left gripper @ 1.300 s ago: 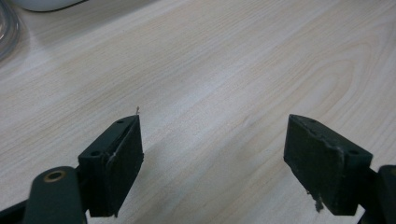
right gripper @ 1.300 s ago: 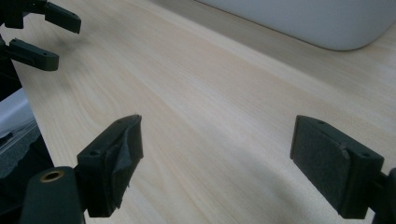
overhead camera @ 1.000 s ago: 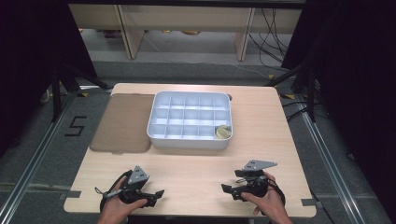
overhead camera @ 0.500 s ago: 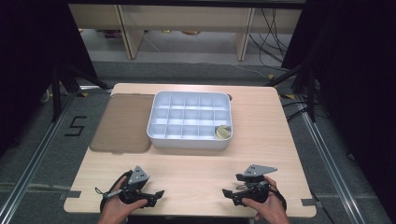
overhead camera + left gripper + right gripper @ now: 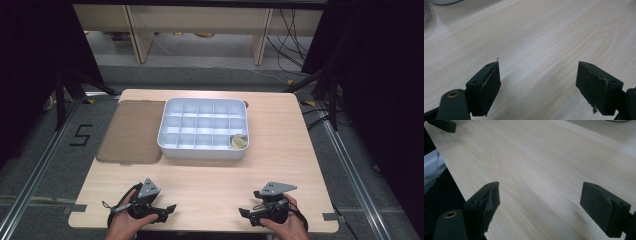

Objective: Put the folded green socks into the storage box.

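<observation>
Wood table: white divided tray mid, brown lid beside; left gripper, right gripper jaws spread, empty.

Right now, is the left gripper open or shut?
Open: the left gripper has its tongs wide apart, bare table between them.

Both tongs: black bodies, grey three-cornered top plates, black trailing cables; pads apparently frayed at edges.

Right claw agape over bare table
</observation>
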The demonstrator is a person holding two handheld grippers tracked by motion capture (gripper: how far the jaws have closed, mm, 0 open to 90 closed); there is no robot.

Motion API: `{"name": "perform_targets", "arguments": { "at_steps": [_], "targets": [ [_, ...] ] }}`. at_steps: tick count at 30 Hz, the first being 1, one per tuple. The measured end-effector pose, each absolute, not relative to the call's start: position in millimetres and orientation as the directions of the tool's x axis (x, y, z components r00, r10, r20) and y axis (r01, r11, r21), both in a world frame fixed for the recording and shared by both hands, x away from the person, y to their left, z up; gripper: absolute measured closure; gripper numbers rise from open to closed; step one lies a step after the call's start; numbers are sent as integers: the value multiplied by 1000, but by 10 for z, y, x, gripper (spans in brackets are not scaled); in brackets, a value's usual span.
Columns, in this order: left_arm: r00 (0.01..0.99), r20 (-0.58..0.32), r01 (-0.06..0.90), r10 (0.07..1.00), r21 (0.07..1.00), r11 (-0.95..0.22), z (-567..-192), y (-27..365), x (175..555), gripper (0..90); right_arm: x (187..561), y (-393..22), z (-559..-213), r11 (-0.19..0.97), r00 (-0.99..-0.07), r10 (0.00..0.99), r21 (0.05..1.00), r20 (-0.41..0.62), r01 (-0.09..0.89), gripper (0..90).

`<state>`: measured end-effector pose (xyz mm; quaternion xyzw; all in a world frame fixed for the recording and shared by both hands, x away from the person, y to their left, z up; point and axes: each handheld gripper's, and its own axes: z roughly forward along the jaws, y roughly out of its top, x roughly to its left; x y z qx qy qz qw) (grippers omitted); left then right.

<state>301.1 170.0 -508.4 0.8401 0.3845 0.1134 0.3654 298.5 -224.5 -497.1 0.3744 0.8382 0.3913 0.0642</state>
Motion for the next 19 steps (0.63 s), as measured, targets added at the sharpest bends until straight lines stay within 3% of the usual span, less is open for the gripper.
{"name": "perform_targets", "arguments": {
  "at_steps": [19],
  "targets": [
    [682, -85, 559, 726, 701, -443, -5087, 1701, 3015, 193, 2993, -2237, -4991, 424, -709, 683, 694, 177, 582, 170]
  ]
}}
